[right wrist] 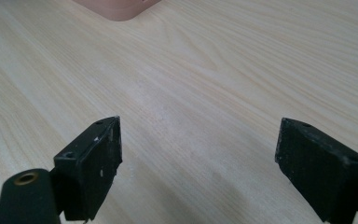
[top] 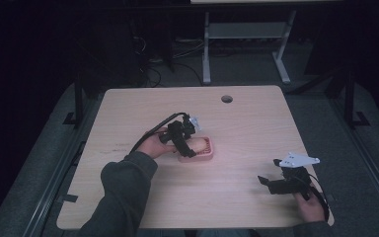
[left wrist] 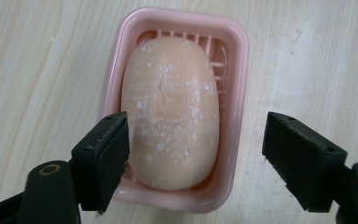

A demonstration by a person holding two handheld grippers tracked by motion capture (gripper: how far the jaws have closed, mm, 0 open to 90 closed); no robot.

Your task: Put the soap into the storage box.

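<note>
Right now the left gripper (left wrist: 196,154) hangs over a pink soap dish (left wrist: 240,60) near the middle of the desk (top: 128,113), jaws spread wide and holding nothing. A bar of soap (left wrist: 170,112) lies in the dish, pale peach with white dried streaks, its long axis running away from the camera. The dish has a slatted floor, most likely so the soap can drain.

Seen from the left gripper view, one jaw sits just beside the soap's near left flank, apparently over the dish's rim — whether it touches the soap I cannot tell. The other jaw stands well clear, out past the dish's right wall and over bare wood. So the jaws straddle soap and dish together, off-centre. The gripper seems lined up across the soap's short width, which would suit a squeeze on its sides; it may need to shift right first.

The right gripper (right wrist: 198,163) is likewise wide open and empty. It waits low over the desk's near right part (top: 284,182), well apart from the dish — a corner of that dish (right wrist: 116,9) shows at the top edge of the right gripper view.
</note>
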